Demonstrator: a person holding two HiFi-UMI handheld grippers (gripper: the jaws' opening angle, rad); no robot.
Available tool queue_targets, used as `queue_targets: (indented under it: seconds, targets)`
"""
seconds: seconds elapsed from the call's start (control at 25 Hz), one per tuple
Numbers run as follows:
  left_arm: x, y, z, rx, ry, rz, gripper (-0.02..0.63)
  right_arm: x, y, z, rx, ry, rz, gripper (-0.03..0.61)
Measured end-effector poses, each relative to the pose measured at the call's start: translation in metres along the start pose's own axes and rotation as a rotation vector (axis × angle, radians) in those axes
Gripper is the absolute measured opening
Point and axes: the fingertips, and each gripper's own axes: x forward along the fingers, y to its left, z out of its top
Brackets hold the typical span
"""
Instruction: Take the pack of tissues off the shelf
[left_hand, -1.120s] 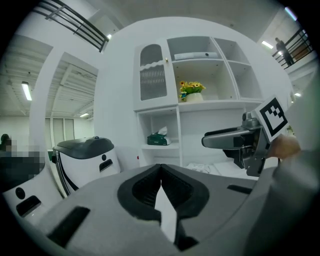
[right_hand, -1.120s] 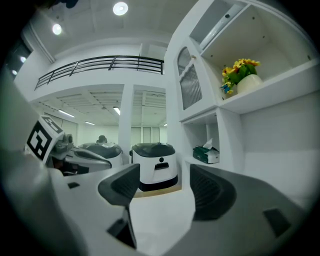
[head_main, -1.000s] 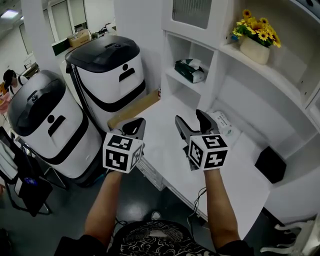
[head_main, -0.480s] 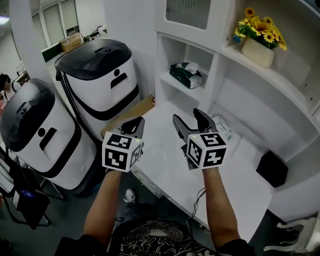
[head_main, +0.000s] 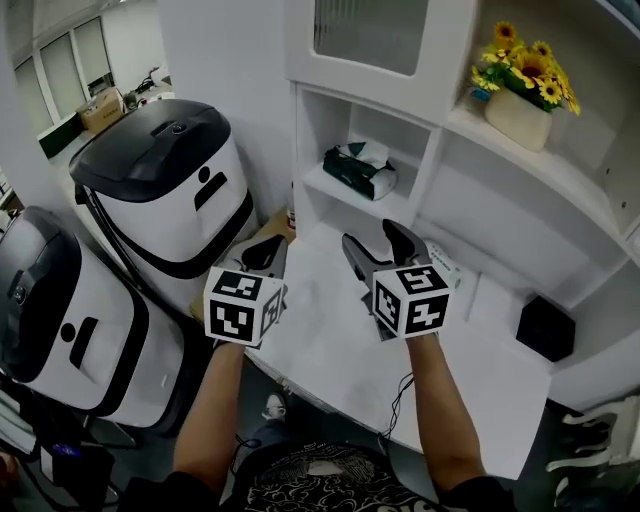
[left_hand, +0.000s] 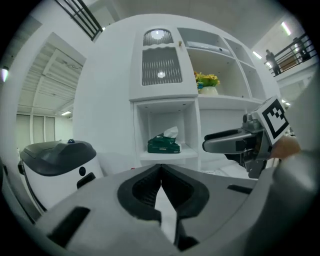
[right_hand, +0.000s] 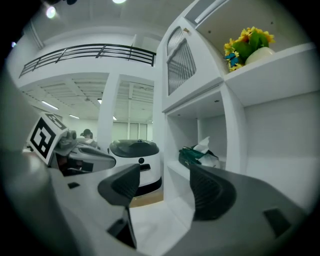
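A dark green pack of tissues (head_main: 360, 170) with a white tissue sticking out lies on the small shelf (head_main: 335, 195) in a white cubby; it also shows as the tissue pack (left_hand: 163, 144) and the tissue pack (right_hand: 198, 154). My right gripper (head_main: 383, 243) hovers open over the white counter, below and a little right of the pack, nothing between its jaws. My left gripper (head_main: 264, 255) is shut and empty, at the counter's left edge, lower left of the shelf.
A flat white packet (head_main: 443, 254) lies on the counter (head_main: 340, 350) right of my right gripper. A pot of yellow flowers (head_main: 520, 85) stands on the upper shelf. A black box (head_main: 545, 328) sits at the right. Two large white bins with black lids (head_main: 165, 190) stand left.
The view has shifted closer to the shelving; the bins slid left in the head view. Both grippers hold the same poses, right open, left shut.
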Motion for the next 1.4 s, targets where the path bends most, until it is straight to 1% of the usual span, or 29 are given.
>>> queue_targets:
  seconds: [0.32,0.44,0.6,0.76,1.04,1.4]
  targets:
    - [0.057,0.037,0.02,0.009,-0.017,-0.152,0.008,0.052,-0.017,0.019,-0.033,0.055,-0.097,0.298]
    - [0.077,0.045,0.026,0.01,-0.024,-0.204,0.008,0.069,-0.027,0.024,-0.049,0.08,-0.147,0.298]
    - [0.097,0.054,0.029,0.011,-0.033,-0.263,0.008,0.088,-0.035,0.025,-0.087,0.12,-0.189,0.298]
    - [0.117,0.063,0.03,0.01,-0.036,-0.306,0.006,0.105,-0.044,0.027,-0.126,0.156,-0.218,0.298]
    - [0.145,0.065,0.034,0.007,-0.046,-0.382,0.008,0.13,-0.058,0.018,-0.19,0.239,-0.239,0.298]
    - [0.169,0.079,0.029,0.011,-0.034,-0.412,0.008,0.161,-0.071,0.012,-0.237,0.294,-0.259,0.275]
